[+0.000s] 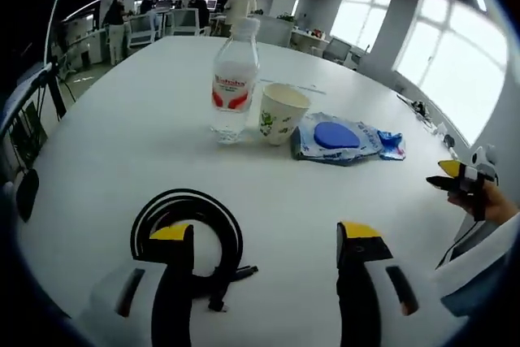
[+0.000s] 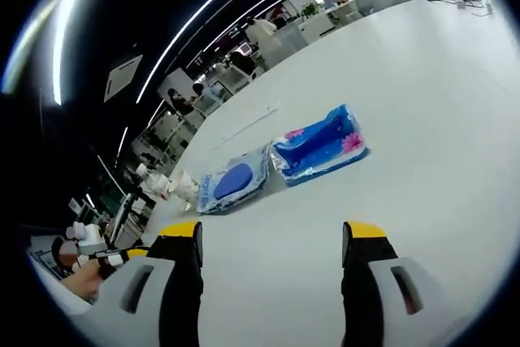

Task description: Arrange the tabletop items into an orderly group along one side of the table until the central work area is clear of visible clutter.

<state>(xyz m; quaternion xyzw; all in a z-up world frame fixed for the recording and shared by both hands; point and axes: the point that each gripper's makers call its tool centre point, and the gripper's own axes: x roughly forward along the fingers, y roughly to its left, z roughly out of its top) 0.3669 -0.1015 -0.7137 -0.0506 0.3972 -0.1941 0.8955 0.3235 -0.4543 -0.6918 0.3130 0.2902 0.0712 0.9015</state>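
**Occluded / cropped / unreadable**

Left gripper view: our left jaw covers part of the cable coil (image 1: 188, 225), and the cable's end is too small to tell. The cup (image 1: 281, 113) hides the near edge of the wipes pack (image 1: 337, 139); pack print is unreadable. We can't read the bottle (image 1: 235, 79) label beyond a red logo. The right gripper (image 1: 455, 178) is cut by the edge, jaw gap unclear. Background people are blurred.

Right gripper view: bottle and cup are tiny and smeared near the edge; we can't separate them. The left gripper (image 2: 97, 259) is partly cropped. Text on the blue packet (image 2: 318, 145) is illegible.
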